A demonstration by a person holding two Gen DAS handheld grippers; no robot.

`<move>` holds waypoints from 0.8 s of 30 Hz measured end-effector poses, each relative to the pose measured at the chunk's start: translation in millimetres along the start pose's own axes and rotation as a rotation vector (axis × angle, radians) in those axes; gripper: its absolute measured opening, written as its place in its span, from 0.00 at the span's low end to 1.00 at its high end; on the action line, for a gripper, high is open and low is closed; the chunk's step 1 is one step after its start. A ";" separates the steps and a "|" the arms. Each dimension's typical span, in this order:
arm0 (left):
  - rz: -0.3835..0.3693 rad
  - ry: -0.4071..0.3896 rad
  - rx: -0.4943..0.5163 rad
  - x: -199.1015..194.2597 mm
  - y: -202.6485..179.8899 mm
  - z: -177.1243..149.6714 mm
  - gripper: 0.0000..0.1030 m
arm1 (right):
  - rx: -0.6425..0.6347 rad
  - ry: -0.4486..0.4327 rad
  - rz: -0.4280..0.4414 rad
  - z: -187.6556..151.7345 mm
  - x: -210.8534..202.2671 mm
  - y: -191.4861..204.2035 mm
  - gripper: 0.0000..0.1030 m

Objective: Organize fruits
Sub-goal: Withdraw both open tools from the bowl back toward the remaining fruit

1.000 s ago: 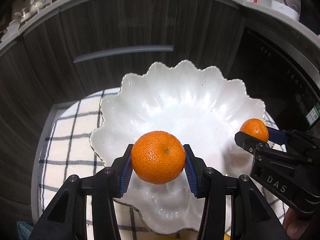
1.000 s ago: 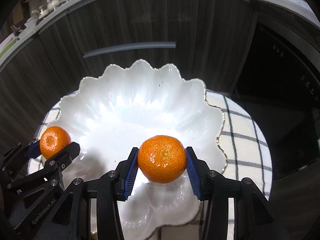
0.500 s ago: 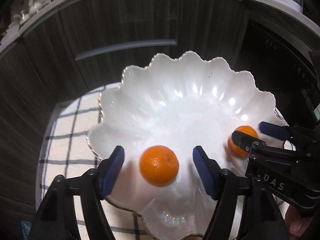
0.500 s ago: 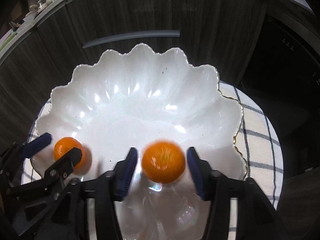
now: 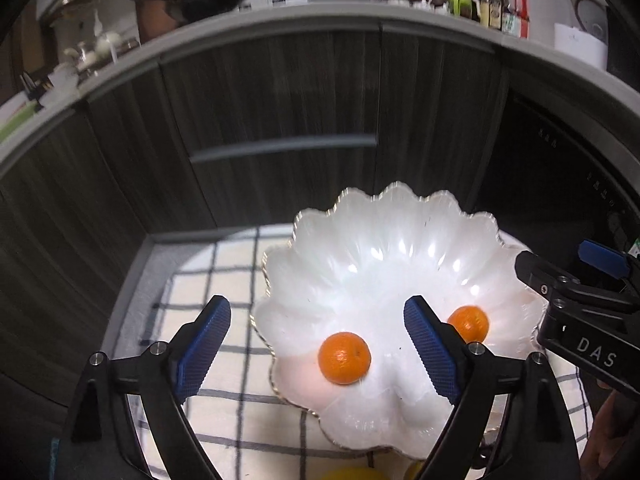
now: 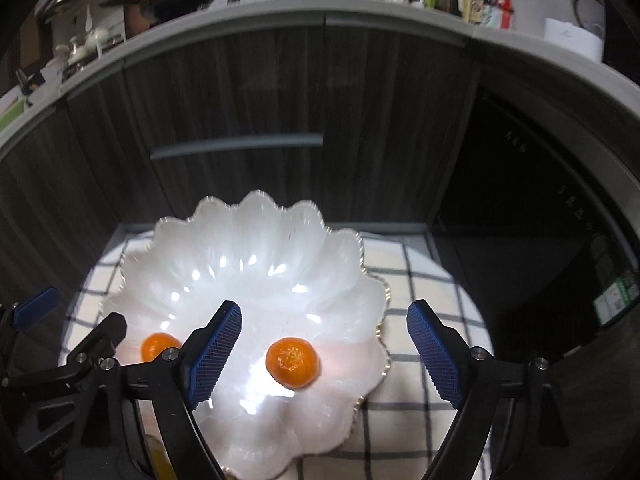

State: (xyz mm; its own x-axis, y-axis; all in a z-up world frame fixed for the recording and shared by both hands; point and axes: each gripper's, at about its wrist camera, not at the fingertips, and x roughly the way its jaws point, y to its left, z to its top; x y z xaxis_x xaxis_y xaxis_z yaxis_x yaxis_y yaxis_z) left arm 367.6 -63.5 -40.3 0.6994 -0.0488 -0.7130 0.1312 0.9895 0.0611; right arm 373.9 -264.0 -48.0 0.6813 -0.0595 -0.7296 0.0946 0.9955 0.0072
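In the left wrist view:
Left gripper: jaws spread wide, nothing between the pads; they have just been opening, and the fruit they framed now lies below them in the dish.
Left mandarin: rests on the bowl floor toward its near left lobe, clear of both blue pads, so it looks set down rather than held.
Scalloped bowl: white and glossy with a thin gilt rim; it sits on the checked cloth, which covers the table in front of the dark cabinet fronts.
Right mandarin: lies further right in the bowl, apart from the first, partly hidden behind the left gripper's right finger.
Yellow fruit: only a sliver shows at the bottom edge, outside the bowl; judged to be waiting its turn.

In the right wrist view:
Right gripper: jaws likewise wide and empty, having just been opening; the hold is let go because the fruit has reached its place.
Right mandarin: sits stem end up in the bowl below the open pads, touching neither.
Left mandarin: at the bowl's left side, partly masked by the right gripper's left finger.
Bowl: holds both mandarins well apart, leaving room for more fruit.
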 end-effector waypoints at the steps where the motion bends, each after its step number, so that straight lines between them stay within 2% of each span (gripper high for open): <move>1: 0.008 -0.014 0.005 -7.4 0.0 1.0 0.90 | -0.002 -0.016 -0.007 0.9 -7.0 -1.0 0.83; 8: 0.053 -0.105 -0.010 -65.9 7.4 -4.9 0.97 | 0.034 -0.095 -0.024 -6.8 -62.5 -2.7 0.89; 17: 0.083 -0.137 -0.003 -111.8 12.3 -37.3 0.98 | 0.041 -0.157 -0.076 -37.1 -110.2 0.1 0.89; 24: 0.097 -0.139 -0.013 -130.4 14.2 -70.7 0.98 | 0.048 -0.142 -0.076 -70.4 -126.7 0.3 0.89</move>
State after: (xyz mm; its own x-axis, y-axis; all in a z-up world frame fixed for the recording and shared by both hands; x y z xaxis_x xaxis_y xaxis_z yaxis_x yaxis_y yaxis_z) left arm 228.5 -33.5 4.2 0.7991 0.0294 -0.6004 0.0502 0.9921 0.1153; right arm 236.6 -251.1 -3.8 0.7663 -0.1475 -0.6254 0.1816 0.9833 -0.0095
